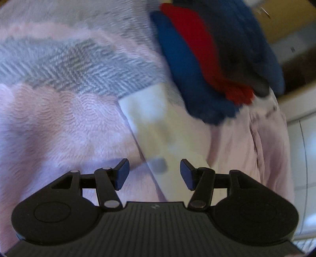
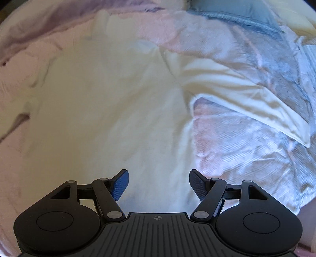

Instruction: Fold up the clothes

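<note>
A white garment (image 2: 110, 110) lies spread on a pink and grey patterned blanket (image 2: 243, 138); one sleeve (image 2: 243, 100) reaches out to the right. My right gripper (image 2: 159, 184) hovers over the garment's body, open and empty. In the left wrist view a narrow white strip of the garment (image 1: 156, 126) runs across the blanket (image 1: 59, 122). My left gripper (image 1: 154, 174) is open and empty just above the strip's near end.
A blue and red garment (image 1: 199, 65) lies bunched on the blanket beyond the white strip. Pale pink fabric (image 1: 248, 146) lies to its right, near the bed edge. A grey cushion (image 2: 237, 13) sits at the far end in the right wrist view.
</note>
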The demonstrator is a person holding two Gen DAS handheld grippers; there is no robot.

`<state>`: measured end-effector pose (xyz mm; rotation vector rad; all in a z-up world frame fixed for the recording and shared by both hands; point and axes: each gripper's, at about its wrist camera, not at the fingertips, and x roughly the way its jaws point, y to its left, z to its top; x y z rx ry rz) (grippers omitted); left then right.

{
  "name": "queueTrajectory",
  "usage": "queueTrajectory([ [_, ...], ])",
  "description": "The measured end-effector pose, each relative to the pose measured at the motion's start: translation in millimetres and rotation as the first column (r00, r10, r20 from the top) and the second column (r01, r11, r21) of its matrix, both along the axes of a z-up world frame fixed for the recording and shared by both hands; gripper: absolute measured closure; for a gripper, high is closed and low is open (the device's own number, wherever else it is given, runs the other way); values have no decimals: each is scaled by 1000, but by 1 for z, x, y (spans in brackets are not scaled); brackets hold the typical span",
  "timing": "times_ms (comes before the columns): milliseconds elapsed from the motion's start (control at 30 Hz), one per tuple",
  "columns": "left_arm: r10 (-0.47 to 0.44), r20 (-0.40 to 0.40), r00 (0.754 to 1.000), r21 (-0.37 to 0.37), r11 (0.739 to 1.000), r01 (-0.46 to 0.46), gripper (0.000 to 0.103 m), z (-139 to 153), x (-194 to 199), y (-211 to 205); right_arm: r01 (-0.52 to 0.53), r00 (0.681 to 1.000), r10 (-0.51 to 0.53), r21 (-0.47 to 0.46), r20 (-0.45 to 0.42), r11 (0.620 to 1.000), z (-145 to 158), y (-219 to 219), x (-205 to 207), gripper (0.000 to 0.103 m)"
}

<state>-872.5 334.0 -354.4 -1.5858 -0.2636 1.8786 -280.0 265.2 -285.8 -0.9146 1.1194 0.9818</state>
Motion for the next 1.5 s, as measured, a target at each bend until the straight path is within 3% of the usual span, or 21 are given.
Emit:
queueTrajectory([
  [133,70,44,997,61,996,-73,59,-18,-10,-5,-34,999,35,-30,10,999,-32,6,-4,32],
  [167,71,35,997,77,994,-74,65,-20,-10,-7,-41,999,41,-33,9,999,-38,7,-5,32],
  [233,61,8,998,94,994,-62,94,-21,-10,-9,-48,999,48,-35,2,998,-50,8,-4,32],
  [300,48,-27,998,125,991,-44,99,-15,-8,-8,-47,999,47,-36,-6,998,-58,9,0,32],
  [400,-47,-193,980,178,981,82,100,20,15,2,-35,999,34,-20,-23,999,-62,8,12,32],
  [467,-157,-324,933,217,947,235,100,52,45,14,-17,999,17,-4,-28,1000,-61,6,23,32],
  [533,-278,-408,870,278,869,409,100,85,93,24,5,1000,-5,13,-29,1000,-59,3,36,32],
  [600,-389,-453,802,335,760,557,100,111,151,29,35,999,-34,39,-33,999,-55,1,50,32],
  [733,-627,-440,643,455,463,761,98,128,296,26,88,995,-83,118,-49,989,-42,-1,82,32],
  [767,-682,-419,600,470,403,786,96,124,330,24,102,994,-96,146,-52,984,-38,-3,89,32],
  [833,-798,-354,488,421,330,845,76,96,399,18,134,990,-121,195,-77,972,-31,-4,107,32],
  [933,-916,-289,279,221,220,950,80,51,470,3,214,969,-176,232,-172,949,-32,-8,130,32],
  [1000,-941,-295,164,116,135,984,80,37,486,-12,268,949,-209,253,-235,930,-33,-10,145,32],
  [1033,-942,-311,124,73,107,992,80,34,486,-19,295,937,-224,262,-267,919,-33,-12,153,32],
  [1100,-937,-334,105,21,104,994,80,34,471,-28,349,910,-252,276,-330,896,-34,-14,168,32],
  [1133,-931,-344,118,-9,129,992,80,35,457,-27,379,889,-263,282,-376,881,-35,-15,174,32],
  [1233,-907,-379,182,-104,237,966,78,36,407,-13,503,753,-258,277,-605,818,-46,-6,179,32],
  [1300,-889,-398,224,-153,305,940,78,36,381,-7,567,667,-249,261,-702,781,-57,7,178,33],
  [1400,-865,-397,308,-189,405,895,76,30,341,3,613,590,-263,212,-763,761,-75,33,174,66],
  [1433,-859,-389,332,-192,428,883,76,27,332,7,622,572,-264,201,-776,756,-82,41,172,66],
  [1500,-851,-372,372,-198,464,863,75,21,317,14,625,575,-315,157,-755,765,-96,57,167,65],
])
